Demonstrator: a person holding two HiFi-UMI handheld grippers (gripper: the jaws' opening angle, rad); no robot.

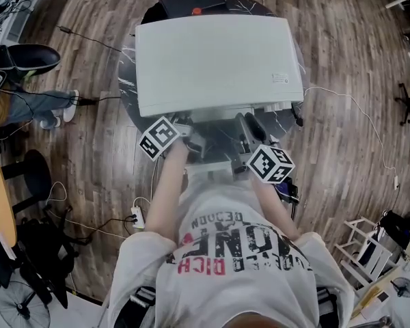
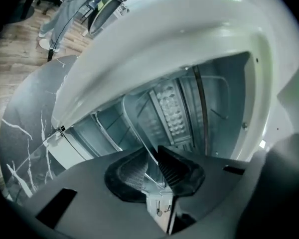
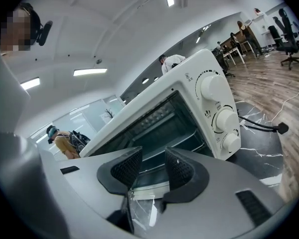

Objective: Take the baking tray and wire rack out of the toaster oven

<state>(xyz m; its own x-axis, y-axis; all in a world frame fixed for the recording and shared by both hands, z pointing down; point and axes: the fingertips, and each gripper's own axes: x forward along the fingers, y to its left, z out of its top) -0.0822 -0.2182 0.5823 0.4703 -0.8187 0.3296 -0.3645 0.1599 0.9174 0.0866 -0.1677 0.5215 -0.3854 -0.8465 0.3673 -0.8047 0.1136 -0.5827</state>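
Note:
A white toaster oven [image 1: 219, 60] stands on a round dark marble table [image 1: 126, 80] with its glass door [image 3: 139, 208] folded down. My left gripper [image 1: 193, 142] reaches into the oven's left side. In the left gripper view it [image 2: 153, 166] is shut on a thin metal rim [image 2: 134, 121] that looks like the baking tray's; wire rails and a heating element [image 2: 174, 113] lie behind. My right gripper [image 1: 246, 130] hovers over the door. In the right gripper view it [image 3: 153, 166] is open and holds nothing, and a shelf [image 3: 184, 139] shows inside the cavity.
Three knobs [image 3: 224, 118] line the oven's right side, and a black cable [image 3: 269, 127] lies on the table beside it. A black box [image 1: 191, 2] sits behind the oven. A power strip [image 1: 138, 217] and cords lie on the wood floor, where someone's legs [image 1: 27, 104] stand at left.

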